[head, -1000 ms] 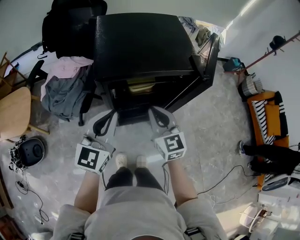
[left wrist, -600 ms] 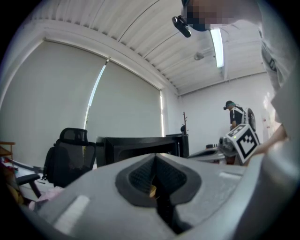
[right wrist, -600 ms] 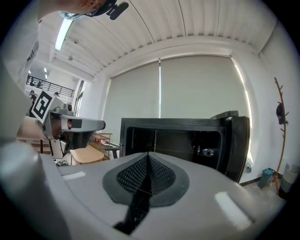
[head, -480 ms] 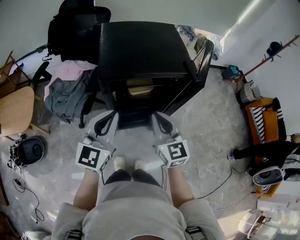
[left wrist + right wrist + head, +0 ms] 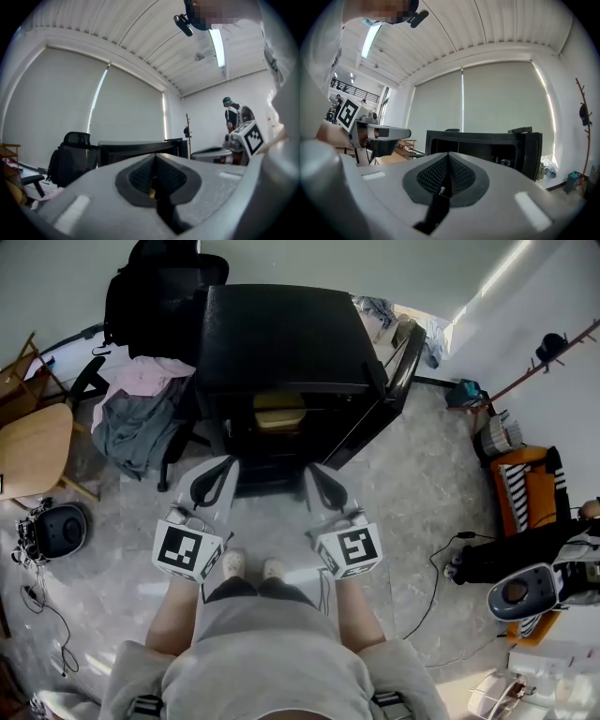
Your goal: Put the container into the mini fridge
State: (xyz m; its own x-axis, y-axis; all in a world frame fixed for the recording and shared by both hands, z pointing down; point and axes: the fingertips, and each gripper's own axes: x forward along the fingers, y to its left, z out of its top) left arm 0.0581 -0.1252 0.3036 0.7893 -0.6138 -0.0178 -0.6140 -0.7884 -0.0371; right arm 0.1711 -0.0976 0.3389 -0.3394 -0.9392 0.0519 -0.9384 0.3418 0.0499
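One container (image 5: 279, 412) sits inside the one open fridge (image 5: 281, 334); left claw (image 5: 217, 470) and right claw (image 5: 319, 476) are both closed, empty.

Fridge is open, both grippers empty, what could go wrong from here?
The door of the mini fridge stands wide open; the shut right gripper could slip off when pushing it closed. The container seems near the shelf's front, so a slam might jolt it. A floor cable at the right could trip.
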